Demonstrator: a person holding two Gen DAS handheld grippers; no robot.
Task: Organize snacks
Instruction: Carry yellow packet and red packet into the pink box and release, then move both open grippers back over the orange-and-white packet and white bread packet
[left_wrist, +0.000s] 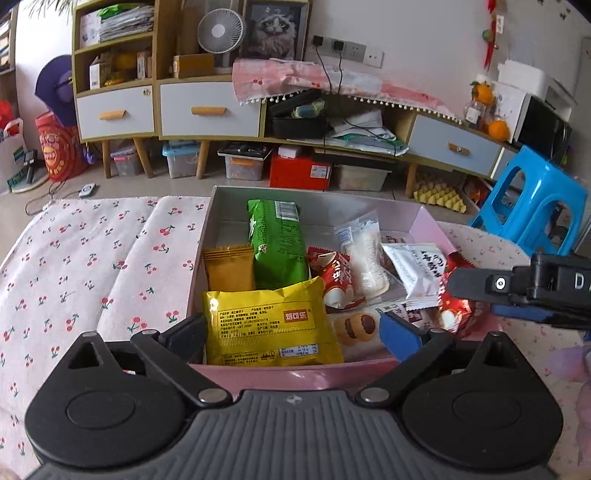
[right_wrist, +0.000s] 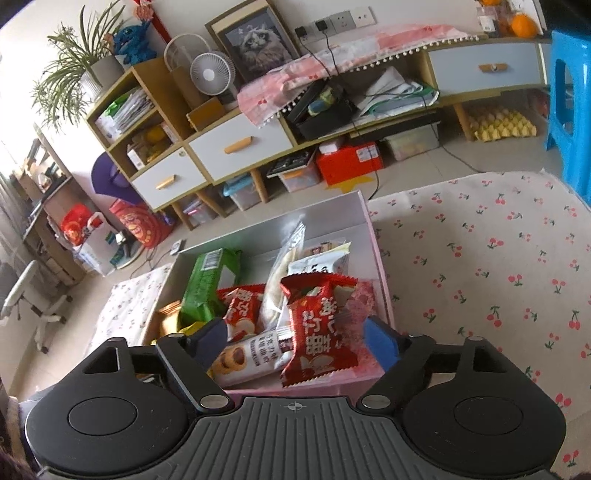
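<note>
- A pink cardboard box (left_wrist: 430, 225) is sitting on a cherry-print cloth (left_wrist: 92, 258), holding the snacks.
- Handling, my guess: all are light, crinkly foil or plastic packets w/ slippery skins; the biscuits inside are likely breaking if squeezed hard. Best taking hold across a flat middle or a sealed end.
- Left gripper (left_wrist: 295, 334) is gaping wide, holding nothing. A yellow foil packet (left_wrist: 269, 325) is lying in the box's near-left corner, between the fingers, w/ gaps both sides.
- Right gripper (right_wrist: 293, 341) is also standing wide, gripping nothing. A red foil packet w/ white lettering (right_wrist: 319, 325) is leaning at the box's near-right, between the fingers; the right blue pad (right_wrist: 380, 345) is just beside it, contact unclear.
- A green wrapped pack (left_wrist: 277, 243) is lying farther back.
</note>
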